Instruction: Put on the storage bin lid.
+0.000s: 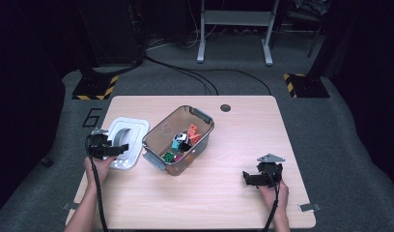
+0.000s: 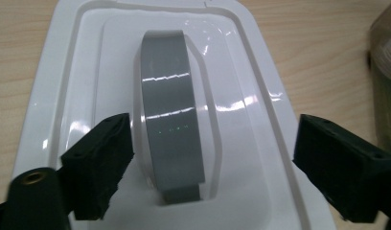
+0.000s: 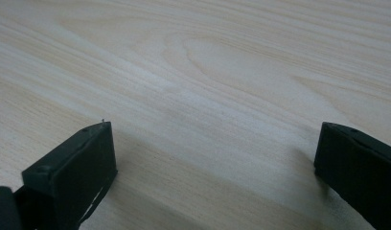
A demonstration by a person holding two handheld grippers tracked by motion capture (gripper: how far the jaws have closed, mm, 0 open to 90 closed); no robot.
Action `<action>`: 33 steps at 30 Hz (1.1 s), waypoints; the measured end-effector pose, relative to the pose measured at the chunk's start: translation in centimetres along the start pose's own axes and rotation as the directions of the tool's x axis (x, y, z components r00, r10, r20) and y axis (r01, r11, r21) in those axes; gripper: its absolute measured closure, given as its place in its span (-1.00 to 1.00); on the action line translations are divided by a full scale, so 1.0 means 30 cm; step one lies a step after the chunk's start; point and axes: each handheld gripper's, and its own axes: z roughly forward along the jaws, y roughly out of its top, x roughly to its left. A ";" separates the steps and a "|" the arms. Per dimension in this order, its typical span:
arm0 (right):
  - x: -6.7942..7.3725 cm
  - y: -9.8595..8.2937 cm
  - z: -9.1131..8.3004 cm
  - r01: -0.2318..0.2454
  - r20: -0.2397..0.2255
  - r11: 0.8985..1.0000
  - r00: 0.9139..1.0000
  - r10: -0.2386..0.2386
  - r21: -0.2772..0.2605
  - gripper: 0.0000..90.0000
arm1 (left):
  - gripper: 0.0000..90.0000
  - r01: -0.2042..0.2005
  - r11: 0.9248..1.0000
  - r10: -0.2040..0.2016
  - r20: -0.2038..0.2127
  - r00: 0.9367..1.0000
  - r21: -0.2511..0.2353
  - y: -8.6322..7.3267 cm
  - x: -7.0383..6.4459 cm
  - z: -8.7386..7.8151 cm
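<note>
The left gripper (image 2: 212,158) has its jaws spread wide, straddling the grey band-shaped handle (image 2: 170,115) that runs down the recessed middle of a white rectangular plastic lid (image 2: 59,86). Neither jaw touches the handle; one sits just beside it, the other stands out over the lid's far rim. In the high view that left gripper (image 1: 119,149) hovers over the near end of the same lid (image 1: 132,126), which lies flat on the pale wood-grain counter (image 1: 233,203) near its left edge.

Just beside the lid, to its right, stands a clear plastic storage bin with grey end latches (image 1: 156,140), uncovered and set at an angle. Small coloured blocks (image 1: 185,140) in orange, teal, green and pink lie heaped on its floor.

The right gripper (image 3: 215,163) also has its jaws spread apart, with nothing between them but bare counter. In the high view the right gripper (image 1: 249,178) is held low over the counter's near right part, well apart from the bin, its grey three-cornered plate uppermost.
</note>
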 end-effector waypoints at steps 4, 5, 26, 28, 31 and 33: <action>0.000 0.000 0.000 0.000 0.001 1.000 1.000 0.000 -0.001 -1.00 | -0.45 -0.013 1.000 0.013 -0.025 1.000 0.003 0.018 0.008 0.023; 0.001 -0.001 0.000 -0.004 0.000 1.000 1.000 0.004 -0.001 -1.00 | -0.29 0.000 1.000 0.000 -0.025 1.000 0.000 0.022 0.015 0.033; -0.002 -0.001 -0.002 0.001 0.003 1.000 1.000 -0.001 0.000 -0.98 | 0.48 -0.010 1.000 0.010 -0.018 1.000 -0.030 0.073 0.030 0.003; -0.003 -0.001 -0.002 0.001 0.002 1.000 1.000 -0.001 0.000 -0.98 | 0.48 -0.017 0.999 0.016 -0.012 1.000 -0.033 0.097 0.029 -0.016; -0.003 -0.001 -0.002 0.001 0.002 1.000 1.000 -0.001 0.000 -0.98 | 0.48 -0.011 0.999 0.011 -0.003 1.000 -0.041 0.116 0.028 -0.028; -0.003 -0.001 -0.002 0.001 0.002 1.000 1.000 -0.001 0.000 -0.98 | 0.48 -0.018 0.999 0.018 0.006 1.000 -0.045 0.135 0.027 -0.043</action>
